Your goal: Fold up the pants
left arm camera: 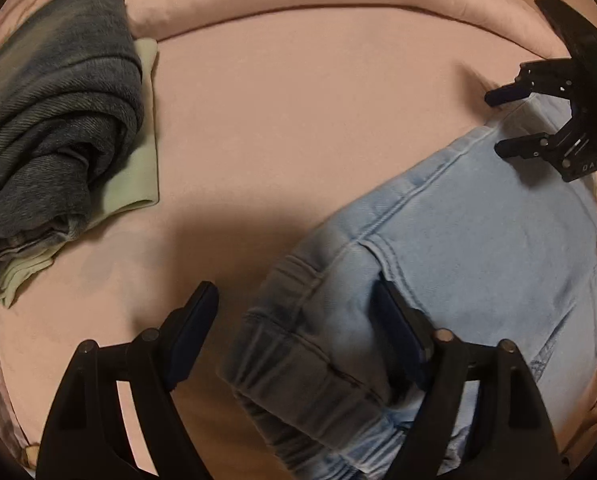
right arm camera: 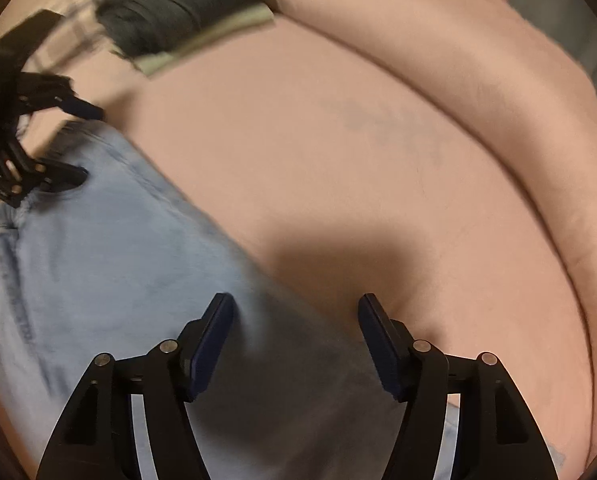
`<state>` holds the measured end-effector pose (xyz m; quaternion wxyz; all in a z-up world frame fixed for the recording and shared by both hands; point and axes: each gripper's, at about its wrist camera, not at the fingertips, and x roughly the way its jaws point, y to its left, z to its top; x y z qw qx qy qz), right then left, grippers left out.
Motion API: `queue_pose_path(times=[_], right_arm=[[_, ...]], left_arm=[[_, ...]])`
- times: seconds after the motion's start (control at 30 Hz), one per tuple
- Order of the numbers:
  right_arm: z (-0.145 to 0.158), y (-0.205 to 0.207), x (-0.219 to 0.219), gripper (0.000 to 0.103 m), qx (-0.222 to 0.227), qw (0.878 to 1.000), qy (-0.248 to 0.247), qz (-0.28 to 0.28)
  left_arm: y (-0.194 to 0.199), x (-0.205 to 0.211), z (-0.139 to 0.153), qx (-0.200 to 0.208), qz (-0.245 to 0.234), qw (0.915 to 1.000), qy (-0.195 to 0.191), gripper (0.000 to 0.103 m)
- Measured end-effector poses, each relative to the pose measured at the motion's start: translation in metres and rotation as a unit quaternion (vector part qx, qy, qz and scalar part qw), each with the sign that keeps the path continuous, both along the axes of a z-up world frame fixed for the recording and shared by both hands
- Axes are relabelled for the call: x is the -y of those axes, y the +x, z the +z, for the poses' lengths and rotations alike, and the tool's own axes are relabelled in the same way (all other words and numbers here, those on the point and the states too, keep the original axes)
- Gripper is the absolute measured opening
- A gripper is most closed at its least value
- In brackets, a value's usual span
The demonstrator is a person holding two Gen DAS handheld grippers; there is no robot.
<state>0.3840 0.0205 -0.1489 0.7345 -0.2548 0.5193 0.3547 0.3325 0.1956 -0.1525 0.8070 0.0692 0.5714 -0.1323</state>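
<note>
Light blue jeans [left arm camera: 478, 240] lie folded on the pink sheet, with the elastic waistband nearest the left wrist camera. My left gripper [left arm camera: 294, 292] hangs open over the waistband end: one finger is above the sheet and the other [left arm camera: 394, 312] is over the denim by a pocket seam. My right gripper [right arm camera: 296, 302] is open above the other end of the jeans [right arm camera: 98, 260], straddling their edge. Neither pair of pads presses the cloth. Each gripper also shows in the other's view, the right gripper [left arm camera: 498, 122] and the left gripper [right arm camera: 86, 142], both with jaws apart.
A stack of folded dark grey-blue pants [left arm camera: 58, 100] on a pale green garment [left arm camera: 138, 152] lies at the left of the bed, seen also as the dark stack [right arm camera: 178, 8]. A rolled pink blanket [left arm camera: 318, 0] runs along the back. Bare pink sheet [left arm camera: 278, 120] lies between them.
</note>
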Motion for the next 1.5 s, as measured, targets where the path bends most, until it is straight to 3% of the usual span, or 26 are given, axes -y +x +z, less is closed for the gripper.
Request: queue_pose_path(times=[0.03, 0.13, 0.17, 0.2, 0.23, 0.27, 0.33, 0.43, 0.53, 0.63, 0.7, 0.83, 0.9, 0.97, 1.03, 1.13, 1.23, 1.27, 1.37, 1.5], right_arm=[[-0.001, 0.004, 0.004, 0.067, -0.014, 1.0, 0.013, -0.006], [0.0, -0.002, 0.01, 0.06, -0.03, 0.999, 0.012, -0.003], [0.001, -0.006, 0.009, 0.046, -0.031, 0.999, 0.008, 0.005], [0.005, -0.014, 0.008, 0.022, -0.029, 0.999, 0.004, 0.02], [0.009, -0.024, 0.006, 0.013, -0.014, 0.999, -0.006, 0.035], [0.011, -0.033, 0.005, 0.01, 0.003, 0.999, -0.018, 0.043], [0.017, -0.047, 0.006, 0.008, 0.032, 0.998, -0.032, 0.046], [0.032, -0.065, 0.008, 0.007, 0.086, 0.995, -0.041, 0.037], [0.078, -0.091, 0.017, 0.007, 0.165, 0.986, -0.018, -0.003], [0.116, -0.13, 0.027, 0.007, 0.227, 0.974, 0.0, -0.012], [0.142, -0.181, 0.037, 0.007, 0.267, 0.963, 0.019, -0.001], [0.158, -0.266, 0.054, 0.006, 0.32, 0.947, 0.028, 0.026], [0.148, -0.31, 0.058, 0.006, 0.311, 0.949, 0.035, 0.044], [0.126, -0.344, 0.057, 0.006, 0.286, 0.955, 0.031, 0.071], [0.099, -0.377, 0.064, 0.006, 0.247, 0.965, 0.018, 0.091], [0.058, -0.398, 0.061, 0.006, 0.202, 0.974, 0.002, 0.102], [0.033, -0.402, 0.05, 0.006, 0.19, 0.976, -0.024, 0.104], [0.027, -0.401, 0.044, 0.006, 0.183, 0.977, -0.031, 0.103], [0.026, -0.407, 0.041, 0.006, 0.192, 0.975, -0.043, 0.107], [0.046, -0.405, 0.025, 0.006, 0.216, 0.972, -0.027, 0.092]], left_arm=[[0.002, -0.001, 0.001, -0.002, 0.004, 0.9999, -0.009, 0.079], [-0.003, 0.006, 0.004, 0.002, -0.026, 0.9994, -0.022, 0.051], [-0.007, 0.012, 0.006, 0.012, -0.035, 0.9993, -0.011, 0.043], [-0.011, 0.016, 0.009, 0.02, -0.039, 0.999, -0.005, 0.037], [-0.013, 0.018, 0.012, 0.025, -0.035, 0.999, -0.006, 0.028], [-0.015, 0.018, 0.016, 0.032, -0.026, 0.9991, -0.008, 0.027], [-0.022, 0.021, 0.025, 0.048, -0.016, 0.9987, -0.009, 0.026], [-0.036, 0.033, 0.046, 0.091, 0.005, 0.9953, 0.032, 0.025], [-0.048, 0.041, 0.068, 0.157, 0.001, 0.9859, 0.059, 0.026], [-0.077, 0.049, 0.097, 0.226, -0.011, 0.9718, 0.067, 0.029], [-0.106, 0.056, 0.112, 0.273, -0.032, 0.9562, 0.1, 0.029], [-0.181, 0.06, 0.122, 0.345, -0.088, 0.9215, 0.155, 0.026], [-0.21, 0.057, 0.113, 0.35, -0.112, 0.9137, 0.173, 0.026], [-0.236, 0.056, 0.097, 0.338, -0.138, 0.9139, 0.177, 0.026], [-0.265, 0.061, 0.069, 0.321, -0.172, 0.9069, 0.211, 0.026], [-0.296, 0.066, 0.029, 0.298, -0.213, 0.8914, 0.266, 0.026], [-0.311, 0.064, 0.002, 0.275, -0.224, 0.8917, 0.281, 0.024], [-0.313, 0.064, 0.0, 0.284, -0.221, 0.8881, 0.286, 0.024], [-0.307, 0.06, 0.009, 0.289, -0.201, 0.8951, 0.273, 0.024], [-0.298, 0.056, 0.02, 0.322, -0.174, 0.8867, 0.282, 0.024]])
